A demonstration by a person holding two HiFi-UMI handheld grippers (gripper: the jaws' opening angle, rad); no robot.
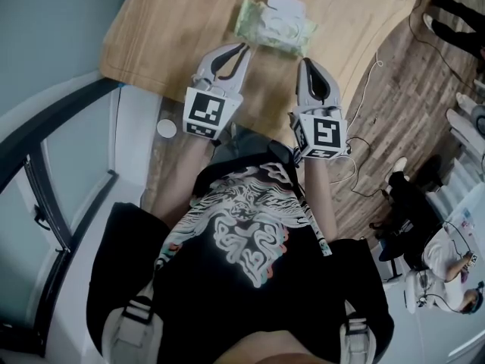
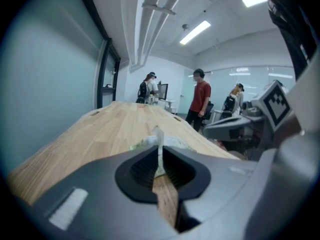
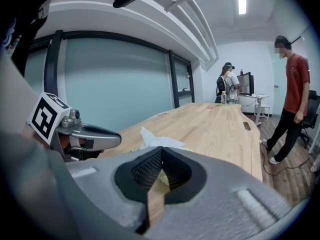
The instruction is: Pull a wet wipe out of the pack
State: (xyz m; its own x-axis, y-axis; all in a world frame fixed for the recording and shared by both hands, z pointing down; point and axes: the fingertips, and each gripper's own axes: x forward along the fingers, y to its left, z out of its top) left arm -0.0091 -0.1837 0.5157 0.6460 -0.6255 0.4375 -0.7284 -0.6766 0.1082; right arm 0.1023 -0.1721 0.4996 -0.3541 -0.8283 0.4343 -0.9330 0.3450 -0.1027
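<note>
Currently, the right hand-held gripper (image 3: 161, 150) has its jaws fully together with nothing clamped. The left hand-held gripper (image 2: 158, 134) has its tips together except for a hairline slit. A thin white strip shows in that slit and rises just above the tips. It cannot be determined whether the strip is pinched or lies beyond.

In both gripper views the grey jaw bodies hide most of what lies ahead. The pale green soft wet-wipe pack (image 3: 163, 174) shows only as a patch through the jaw hollow. The crumpled white wipe (image 3: 152, 138) stands above the tips.

Each gripper carries a cube with black-and-white square markers (image 1: 206, 112). These are patterns, not readable text. Print on the pack is too small to read.

In the head view the pack (image 1: 273, 27) lies on the light wooden tabletop (image 1: 167, 21), just beyond both grippers. The left hand-held gripper (image 1: 242, 46) is at its near-left corner and the right hand-held gripper (image 1: 306, 61) at its near-right corner. Contact cannot be confirmed. The wipe (image 1: 286, 3) protrudes at the pack's far side.
</note>
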